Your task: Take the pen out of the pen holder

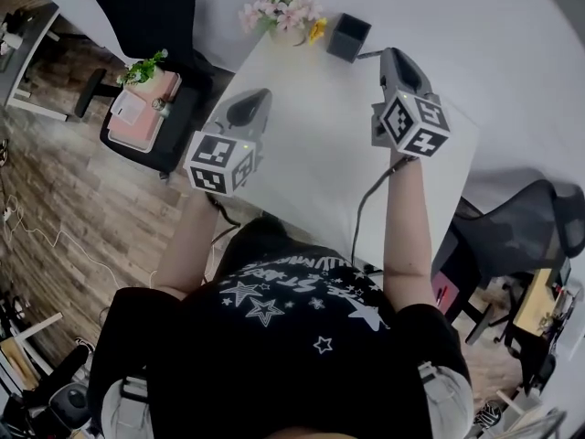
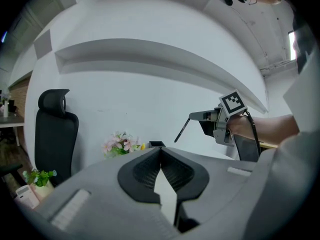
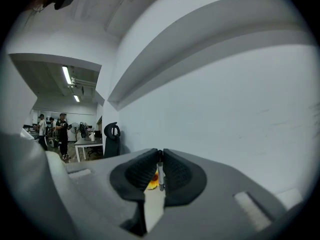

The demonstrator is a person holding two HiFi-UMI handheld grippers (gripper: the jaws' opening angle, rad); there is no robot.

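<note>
**Technician:** Report the scene from the left side.

**Inspector:** A black office chair (image 2: 55, 134) stands at the far left, beside the white bench (image 1: 311, 154). A bunch of pink flowers (image 2: 120, 144) sits at the far edge of the bench. The left tool (image 2: 160, 151) is held above the bench with its jaws together at the tips. Nothing is between them.

**Technician:** Position of the pen holder?

**Inspector:** The pen holder (image 1: 348, 37) is a dark square cup. It stands upright on the bench, just right of the flowers.

**Technician:** Location and orientation of the pen?

**Inspector:** The pen (image 2: 182, 130) is clear of the pen holder and off the bench, in the air to the right of the cup. In the left gripper view its long axis is slanted. The upper end is at the jaw tips, and the free end points down and to the left, toward the pen holder. It does not touch the cup.

**Technician:** State of the right tool?

**Inspector:** The right tool (image 3: 160, 154) is clamped on the pen. The right gripper view shows the slim shaft between the ribbed pads, with the jaws narrow.
</note>
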